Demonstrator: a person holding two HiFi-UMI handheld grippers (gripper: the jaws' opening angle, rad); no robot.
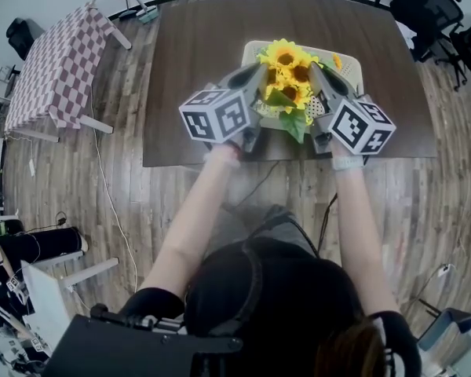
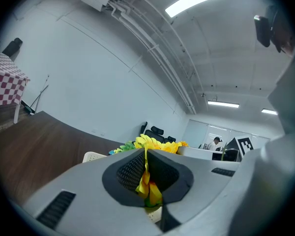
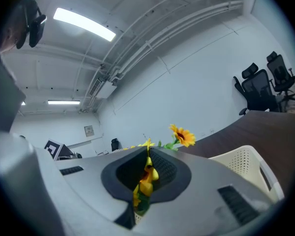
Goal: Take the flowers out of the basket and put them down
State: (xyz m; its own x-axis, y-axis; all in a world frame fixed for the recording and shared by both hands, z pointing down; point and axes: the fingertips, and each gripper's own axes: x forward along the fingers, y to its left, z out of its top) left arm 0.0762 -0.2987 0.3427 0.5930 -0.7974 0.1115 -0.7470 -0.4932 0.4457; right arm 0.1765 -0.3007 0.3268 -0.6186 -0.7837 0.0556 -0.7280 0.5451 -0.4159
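Flowers (image 1: 286, 75) are clenched from both sides by the left tongs (image 2: 147, 183) and right tongs (image 3: 143, 183), likely to lift the bunch evenly from the basket (image 1: 353, 67).

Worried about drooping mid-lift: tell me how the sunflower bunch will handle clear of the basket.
Probably floppy: petals crumple flat in the shut jaws of the left gripper. Likely light: the sunflower bunch is held by two petal pinches, the right gripper taking the other side. Petals might slip or tear.
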